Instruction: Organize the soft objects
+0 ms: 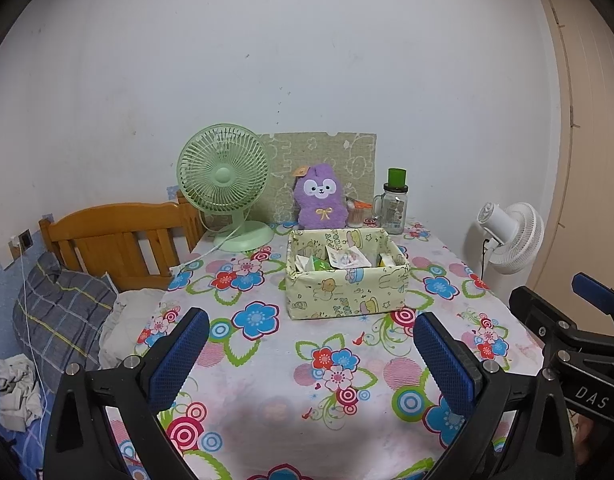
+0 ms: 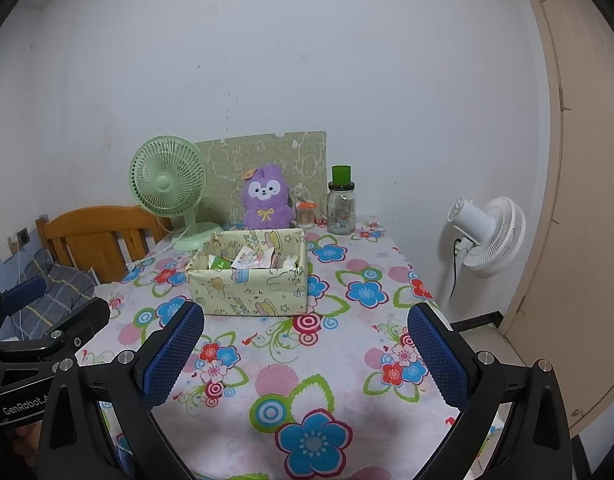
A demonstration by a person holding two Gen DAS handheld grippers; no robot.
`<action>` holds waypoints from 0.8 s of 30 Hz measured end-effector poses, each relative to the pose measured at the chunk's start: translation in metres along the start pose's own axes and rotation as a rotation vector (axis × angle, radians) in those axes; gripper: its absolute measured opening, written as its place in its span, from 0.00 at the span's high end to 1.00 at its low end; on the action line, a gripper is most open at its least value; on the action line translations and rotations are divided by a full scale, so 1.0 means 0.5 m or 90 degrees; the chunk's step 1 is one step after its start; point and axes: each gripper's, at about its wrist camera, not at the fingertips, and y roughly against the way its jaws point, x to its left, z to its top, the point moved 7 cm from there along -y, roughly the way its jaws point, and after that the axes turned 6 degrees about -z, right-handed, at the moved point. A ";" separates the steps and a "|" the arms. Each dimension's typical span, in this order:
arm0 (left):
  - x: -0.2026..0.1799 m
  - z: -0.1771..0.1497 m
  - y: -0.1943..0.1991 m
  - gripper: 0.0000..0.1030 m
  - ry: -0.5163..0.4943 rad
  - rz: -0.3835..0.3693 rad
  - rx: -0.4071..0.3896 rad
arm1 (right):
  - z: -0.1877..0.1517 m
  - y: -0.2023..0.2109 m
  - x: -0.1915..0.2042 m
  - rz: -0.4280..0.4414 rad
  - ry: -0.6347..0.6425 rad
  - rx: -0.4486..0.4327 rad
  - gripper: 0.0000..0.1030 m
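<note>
Legibly: "DAS" on right gripper | "GenRobot.A" on left gripper | both spread wide, empty.

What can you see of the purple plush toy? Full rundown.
The purple plush toy is a fuzzy, rounded animal figure with two short ears, a white face patch with dark eyes, an orange flower by one ear and a small yellow bow on its chest. It sits upright at the back of the flowered table, facing the cameras, leaning against or just in front of the patterned board. It sits behind the fabric box, between the green fan and the glass jar. Neither tool touches it.
</note>
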 end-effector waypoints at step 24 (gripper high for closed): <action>0.000 0.005 -0.040 0.00 0.001 0.006 0.039 | 0.003 -0.043 0.003 -0.022 0.011 0.056 0.00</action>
